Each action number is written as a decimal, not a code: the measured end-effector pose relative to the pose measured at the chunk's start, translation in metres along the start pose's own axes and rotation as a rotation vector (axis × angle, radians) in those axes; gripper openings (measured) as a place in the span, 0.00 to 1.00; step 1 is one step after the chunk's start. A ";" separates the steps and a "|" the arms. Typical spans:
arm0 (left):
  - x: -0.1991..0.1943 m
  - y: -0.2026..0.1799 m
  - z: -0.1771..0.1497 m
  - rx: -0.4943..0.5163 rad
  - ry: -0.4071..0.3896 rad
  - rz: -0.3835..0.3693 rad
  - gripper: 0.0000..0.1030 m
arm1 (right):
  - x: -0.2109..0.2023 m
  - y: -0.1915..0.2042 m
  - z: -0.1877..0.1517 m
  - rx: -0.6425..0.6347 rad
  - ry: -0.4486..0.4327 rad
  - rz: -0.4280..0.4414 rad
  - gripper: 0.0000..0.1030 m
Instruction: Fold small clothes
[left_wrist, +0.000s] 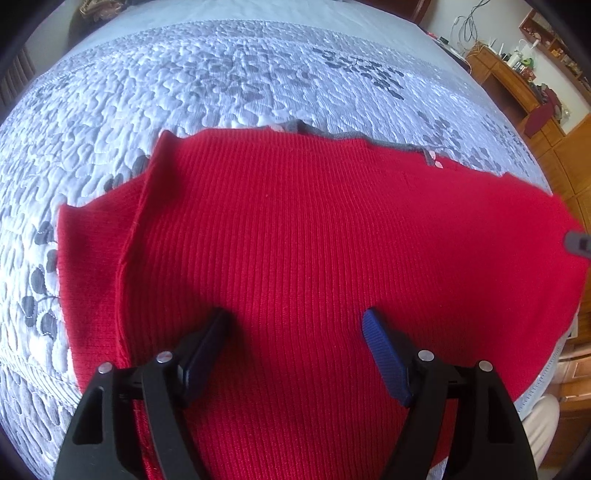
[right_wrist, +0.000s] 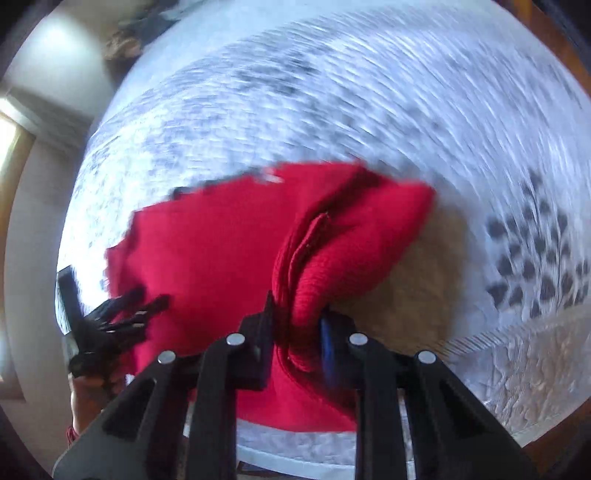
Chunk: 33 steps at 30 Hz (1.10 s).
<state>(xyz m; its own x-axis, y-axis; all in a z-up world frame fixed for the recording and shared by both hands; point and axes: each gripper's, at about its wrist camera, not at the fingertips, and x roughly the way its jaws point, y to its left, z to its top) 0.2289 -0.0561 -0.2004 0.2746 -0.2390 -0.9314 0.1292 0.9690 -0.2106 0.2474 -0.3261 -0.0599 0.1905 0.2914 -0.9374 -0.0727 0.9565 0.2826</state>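
Observation:
A red ribbed knit sweater (left_wrist: 295, 236) lies spread on a pale quilted bedspread (left_wrist: 184, 81); a sleeve folds out at its left. My left gripper (left_wrist: 295, 325) is open, its fingers resting over the sweater's middle, holding nothing. In the blurred right wrist view my right gripper (right_wrist: 297, 317) is shut on a bunched fold of the red sweater (right_wrist: 221, 251) and lifts that right part off the bed. The left gripper (right_wrist: 122, 310) shows at that view's left edge. A tip of the right gripper (left_wrist: 578, 242) shows at the left wrist view's right edge.
The bedspread (right_wrist: 406, 110) has grey leaf prints and runs far beyond the sweater. Wooden furniture with small items (left_wrist: 517, 74) stands beyond the bed at the right. The bed's near edge (right_wrist: 517, 406) is close at the right.

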 end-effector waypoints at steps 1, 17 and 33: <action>0.000 0.000 -0.001 0.001 -0.003 -0.003 0.74 | -0.001 0.018 0.002 -0.038 -0.003 0.000 0.19; -0.005 0.003 -0.009 0.018 -0.035 -0.042 0.75 | 0.005 0.103 -0.033 -0.318 -0.035 0.013 0.64; -0.004 0.004 -0.003 0.000 -0.021 -0.047 0.76 | 0.057 0.062 -0.058 -0.334 0.072 0.120 0.22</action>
<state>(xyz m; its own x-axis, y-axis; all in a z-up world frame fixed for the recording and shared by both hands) 0.2254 -0.0506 -0.1983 0.2880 -0.2860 -0.9139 0.1425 0.9565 -0.2544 0.1973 -0.2515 -0.1072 0.0929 0.3882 -0.9169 -0.4083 0.8548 0.3205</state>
